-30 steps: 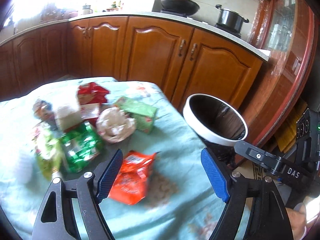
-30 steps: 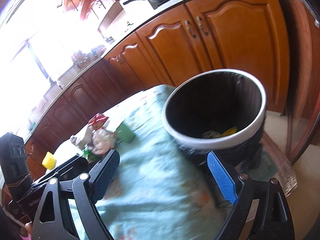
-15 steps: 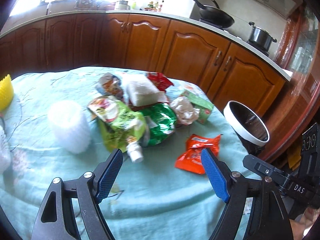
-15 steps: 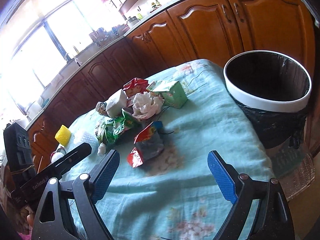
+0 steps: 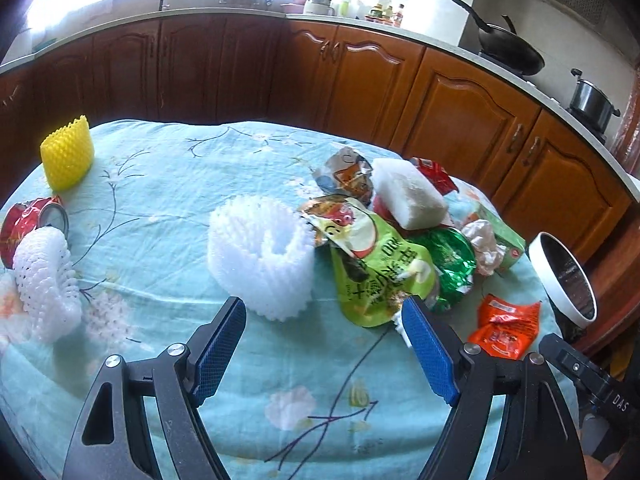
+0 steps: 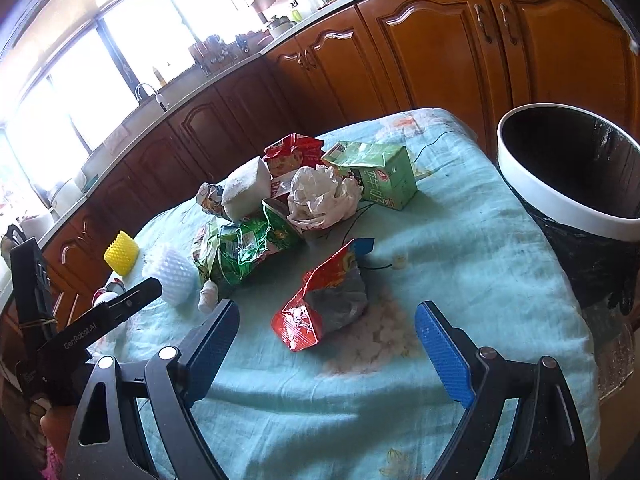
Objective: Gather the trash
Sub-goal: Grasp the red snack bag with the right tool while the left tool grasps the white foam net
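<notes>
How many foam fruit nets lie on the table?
3: a yellow net at the far left, a white net beside the can, a white net mid-table. Others may be hidden.

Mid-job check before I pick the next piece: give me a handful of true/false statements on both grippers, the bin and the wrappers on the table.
1. The left gripper is open and holds nothing. True.
2. The right gripper is shut on the torn red snack wrapper. False: it is open, and the wrapper lies on the teal floral tablecloth ahead of its fingers.
3. The white-rimmed black-lined trash bin stands at the table's edge. True.
4. The yellow foam fruit net lies on top of the wrapper pile. False: it stands apart, on the far side of the table from the bin.
5. The crumpled white tissue lies beside the green carton. True.
</notes>
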The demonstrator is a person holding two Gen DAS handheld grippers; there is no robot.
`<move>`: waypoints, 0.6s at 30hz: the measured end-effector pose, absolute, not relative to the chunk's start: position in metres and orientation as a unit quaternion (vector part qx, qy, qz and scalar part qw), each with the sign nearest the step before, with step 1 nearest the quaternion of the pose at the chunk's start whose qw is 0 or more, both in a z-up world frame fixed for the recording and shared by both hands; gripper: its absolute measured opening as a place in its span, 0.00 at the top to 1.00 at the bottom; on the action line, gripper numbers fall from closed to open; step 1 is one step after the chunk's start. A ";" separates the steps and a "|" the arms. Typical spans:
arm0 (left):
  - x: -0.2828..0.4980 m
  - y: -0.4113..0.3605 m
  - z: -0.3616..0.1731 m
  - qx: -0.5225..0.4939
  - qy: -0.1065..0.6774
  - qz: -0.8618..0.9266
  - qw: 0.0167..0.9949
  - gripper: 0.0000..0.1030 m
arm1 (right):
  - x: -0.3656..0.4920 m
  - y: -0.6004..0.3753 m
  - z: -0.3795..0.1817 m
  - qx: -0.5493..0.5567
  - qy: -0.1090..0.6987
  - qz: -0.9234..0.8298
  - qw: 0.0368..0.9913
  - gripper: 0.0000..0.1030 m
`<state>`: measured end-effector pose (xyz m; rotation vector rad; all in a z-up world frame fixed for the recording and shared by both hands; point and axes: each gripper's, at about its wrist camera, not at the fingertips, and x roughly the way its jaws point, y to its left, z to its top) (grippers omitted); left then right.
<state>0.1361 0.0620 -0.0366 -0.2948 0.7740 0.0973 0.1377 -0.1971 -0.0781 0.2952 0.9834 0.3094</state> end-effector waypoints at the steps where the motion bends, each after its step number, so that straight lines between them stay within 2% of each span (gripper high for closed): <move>1: 0.139 0.066 -0.038 -0.145 0.378 0.057 0.912 0.22 | 0.140 -0.197 -0.080 0.140 0.470 0.147 0.859 0.12; 6: 0.159 0.081 -0.048 -0.153 0.390 0.092 0.903 0.22 | 0.147 -0.195 -0.086 0.136 0.476 0.144 0.857 0.15; 9: 0.171 0.087 -0.055 -0.155 0.397 0.100 0.899 0.26 | 0.152 -0.193 -0.092 0.139 0.482 0.143 0.853 0.26; 10: 0.173 0.088 -0.056 -0.156 0.398 0.099 0.899 0.30 | 0.154 -0.193 -0.094 0.139 0.485 0.144 0.851 0.33; 12: 0.177 0.089 -0.059 -0.161 0.400 0.086 0.898 0.59 | 0.156 -0.191 -0.097 0.138 0.489 0.144 0.849 0.49; 14: 0.179 0.087 -0.059 -0.161 0.398 0.074 0.900 0.75 | 0.157 -0.191 -0.098 0.137 0.491 0.146 0.848 0.83; 16: 0.175 0.084 -0.056 -0.153 0.394 0.065 0.904 0.78 | 0.156 -0.191 -0.096 0.139 0.487 0.149 0.850 0.93; 18: 0.169 0.079 -0.050 -0.147 0.385 0.055 0.910 0.80 | 0.152 -0.191 -0.089 0.134 0.476 0.154 0.855 0.96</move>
